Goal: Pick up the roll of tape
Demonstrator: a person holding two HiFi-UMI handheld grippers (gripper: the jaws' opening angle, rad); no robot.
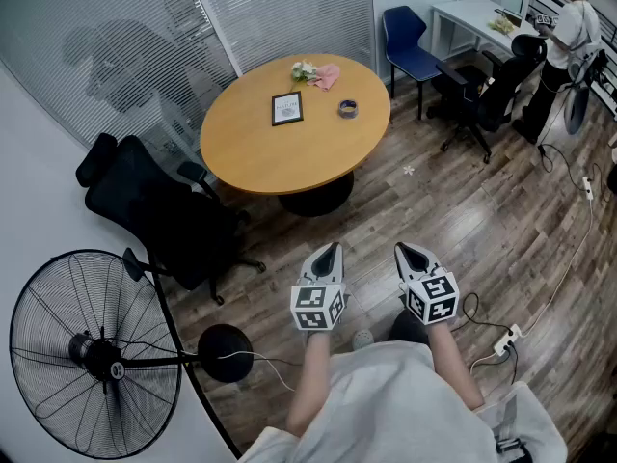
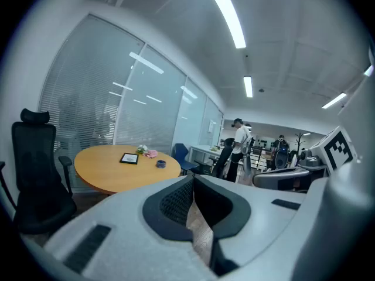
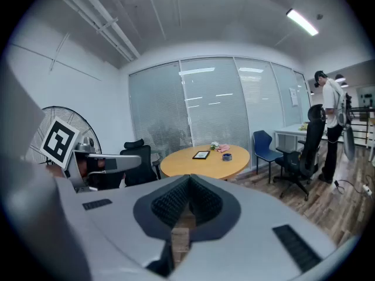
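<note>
A small dark roll of tape (image 1: 348, 109) lies on the round wooden table (image 1: 260, 152), near its right edge; it also shows as a small ring of tape (image 2: 161, 164) and as the tape (image 3: 227, 156) in the two gripper views. My left gripper (image 1: 329, 250) and right gripper (image 1: 409, 252) hang side by side over the wooden floor, well short of the table. Both have their jaws shut with nothing between them. They point toward the table, slightly downward.
On the table lie a framed picture (image 1: 286, 108), a pink cloth (image 1: 327, 75) and small flowers (image 1: 304, 69). A black office chair (image 1: 154, 210) and a standing fan (image 1: 92, 355) are at the left. A blue chair (image 1: 410, 41), another black chair (image 1: 487, 90) and a person (image 1: 564, 37) are at the right. Cables and a power strip (image 1: 508, 337) lie on the floor.
</note>
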